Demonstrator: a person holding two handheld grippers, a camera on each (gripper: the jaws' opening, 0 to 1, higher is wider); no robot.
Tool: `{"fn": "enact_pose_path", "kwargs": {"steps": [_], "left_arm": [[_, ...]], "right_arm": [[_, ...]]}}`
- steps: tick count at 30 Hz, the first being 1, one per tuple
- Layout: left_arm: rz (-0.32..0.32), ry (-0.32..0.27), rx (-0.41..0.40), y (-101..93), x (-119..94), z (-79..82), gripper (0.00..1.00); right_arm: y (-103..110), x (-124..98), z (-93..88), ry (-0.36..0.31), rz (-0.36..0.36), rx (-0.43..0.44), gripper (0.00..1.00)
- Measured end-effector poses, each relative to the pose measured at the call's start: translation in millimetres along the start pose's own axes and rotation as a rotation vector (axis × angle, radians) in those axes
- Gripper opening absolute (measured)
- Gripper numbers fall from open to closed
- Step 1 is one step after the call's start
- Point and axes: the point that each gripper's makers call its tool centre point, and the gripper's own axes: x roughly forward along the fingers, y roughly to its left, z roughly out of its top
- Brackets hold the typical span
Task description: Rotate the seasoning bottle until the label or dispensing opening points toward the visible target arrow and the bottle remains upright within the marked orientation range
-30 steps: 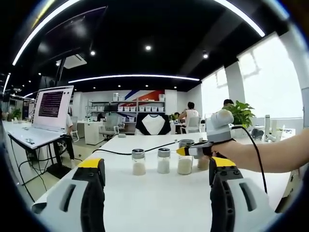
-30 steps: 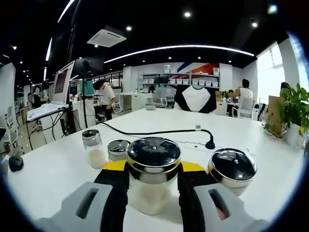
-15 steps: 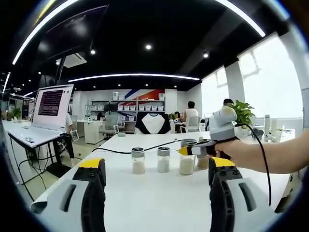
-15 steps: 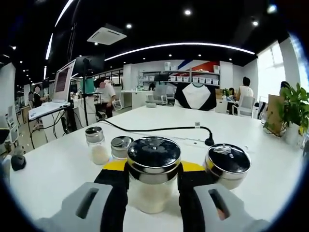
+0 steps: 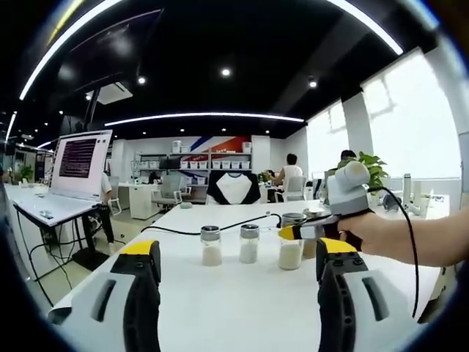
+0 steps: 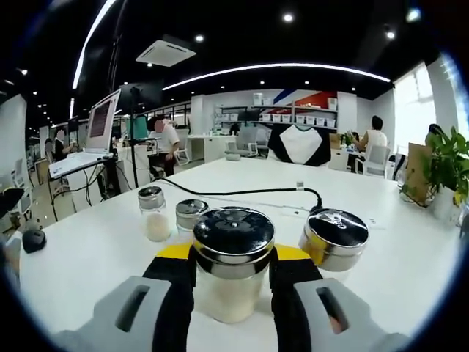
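Note:
Several small glass seasoning bottles with chrome lids and white powder stand on a white table [image 5: 220, 293]. My right gripper [image 6: 233, 253] is shut on one bottle [image 6: 231, 282], which stands upright between its jaws. In the left gripper view that same bottle [image 5: 291, 248] is third in the row, with the right gripper [image 5: 300, 232] and a person's hand on it. Two free bottles [image 5: 211, 246] [image 5: 249, 243] stand to its left. My left gripper [image 5: 238, 249] hovers open nearer the table's edge, nothing between its jaws. No arrow mark is visible.
A fourth bottle [image 6: 335, 240] sits close to the right of the held one, and two more [image 6: 153, 214] [image 6: 192, 215] to the left. A black cable [image 6: 242, 194] crosses the table behind them. A laptop desk [image 5: 62, 187] stands left and a plant [image 6: 447, 172] at the right edge.
The right gripper has shifted slightly to the right with its bottle, away from the two free bottles. The left gripper has stayed still and open.

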Motion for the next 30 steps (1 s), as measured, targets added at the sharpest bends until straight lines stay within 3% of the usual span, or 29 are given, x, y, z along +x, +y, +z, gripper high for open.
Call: {"fn": "enact_pose_path", "kwargs": {"steps": [14, 16, 17, 21, 30], "left_arm": [[-0.02, 0.012, -0.011, -8.5, 0.5, -4.1, 0.93], [-0.009, 0.037, 0.018, -6.8, 0.5, -7.8, 0.93], [-0.003, 0.033, 0.04, -6.0, 0.6, -7.0, 0.93], [-0.015, 0.016, -0.011, -5.4, -0.4, -3.3, 0.93], [-0.013, 0.017, 0.039, -7.7, -0.6, -0.9, 0.93]], "right_arm": [[6.0, -26.2, -6.2, 0.002, 0.008, 0.008, 0.38], [7.1, -29.8, -6.7, 0.004, 0.015, 0.006, 0.38], [7.1, -31.5, -7.0, 0.003, 0.015, 0.006, 0.38], [7.6, -38.2, -8.7, 0.007, 0.022, 0.006, 0.38], [10.5, -50.6, -10.9, 0.019, 0.021, 0.002, 0.38]]}}
